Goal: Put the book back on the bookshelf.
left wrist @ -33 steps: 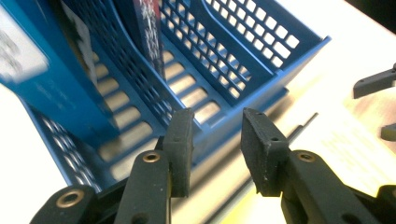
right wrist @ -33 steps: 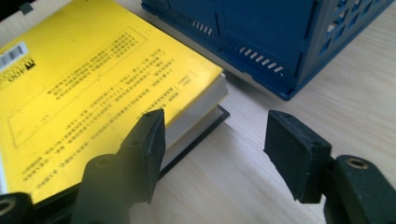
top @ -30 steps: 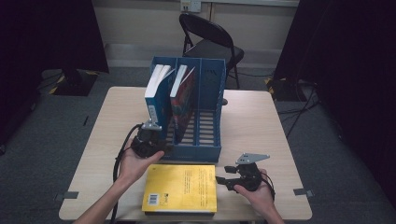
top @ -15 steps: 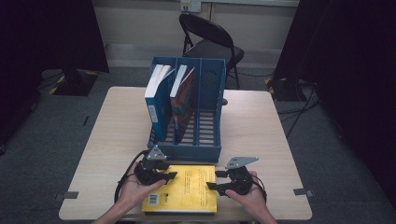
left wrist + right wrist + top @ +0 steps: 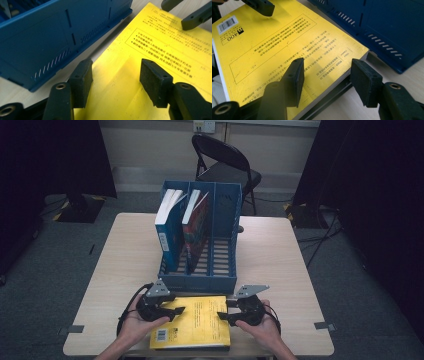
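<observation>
At the near edge of the worktop (image 5: 125, 255) a yellow book (image 5: 195, 322) lies flat, just in front of the blue file rack (image 5: 225, 240). Left gripper (image 5: 175, 311) hovers over its left side, fingers (image 5: 81, 81) just opened, apart, gripping nothing. Right gripper (image 5: 224, 311) straddles the right edge, fingers (image 5: 294, 77) closing in, not yet pressing. Two books (image 5: 170, 227) stand in the rack.

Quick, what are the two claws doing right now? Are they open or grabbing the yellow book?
Left claw: open over the yellow book, gripping nothing; its jaws have just been opening.
Right claw: open astride the book's edge, pads not pressing; its jaws have just been closing.
</observation>
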The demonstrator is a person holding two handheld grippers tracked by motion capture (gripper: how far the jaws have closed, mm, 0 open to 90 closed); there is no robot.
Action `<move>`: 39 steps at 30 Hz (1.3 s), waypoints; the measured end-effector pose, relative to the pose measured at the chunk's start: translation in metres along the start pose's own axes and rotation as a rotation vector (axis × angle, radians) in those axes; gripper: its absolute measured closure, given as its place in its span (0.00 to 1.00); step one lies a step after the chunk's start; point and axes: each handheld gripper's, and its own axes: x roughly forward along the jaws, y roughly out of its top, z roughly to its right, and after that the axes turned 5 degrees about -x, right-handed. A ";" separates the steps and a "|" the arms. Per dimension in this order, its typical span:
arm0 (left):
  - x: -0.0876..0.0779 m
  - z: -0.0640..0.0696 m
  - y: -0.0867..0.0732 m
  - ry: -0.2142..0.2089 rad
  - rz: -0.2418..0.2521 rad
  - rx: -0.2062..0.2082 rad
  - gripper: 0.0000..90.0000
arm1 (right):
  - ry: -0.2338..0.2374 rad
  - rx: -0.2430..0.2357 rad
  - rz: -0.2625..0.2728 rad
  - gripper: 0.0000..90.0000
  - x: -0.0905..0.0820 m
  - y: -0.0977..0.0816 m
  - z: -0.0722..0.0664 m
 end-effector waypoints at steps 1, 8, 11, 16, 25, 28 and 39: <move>-0.002 -0.001 0.000 0.004 -0.009 -0.009 0.47 | 0.005 -0.006 -0.003 0.50 0.002 0.002 0.000; -0.005 -0.006 -0.002 0.011 -0.006 0.003 0.45 | 0.024 -0.036 0.001 0.53 0.017 0.016 0.003; -0.003 -0.011 0.000 0.016 0.001 -0.007 0.51 | 0.017 -0.042 0.020 0.57 0.022 0.020 0.004; 0.000 -0.017 -0.002 -0.002 -0.010 -0.021 0.54 | 0.045 -0.031 0.027 0.54 0.016 0.017 0.000; -0.005 -0.012 -0.005 0.007 -0.022 -0.010 0.58 | 0.091 -0.039 0.016 0.38 -0.015 -0.019 -0.035; -0.005 -0.011 -0.005 0.021 -0.022 -0.001 0.58 | 0.078 -0.065 -0.009 0.41 -0.015 -0.028 -0.043; -0.014 -0.010 -0.012 0.032 -0.029 -0.030 0.63 | 0.101 -0.041 0.009 0.53 -0.013 -0.029 -0.031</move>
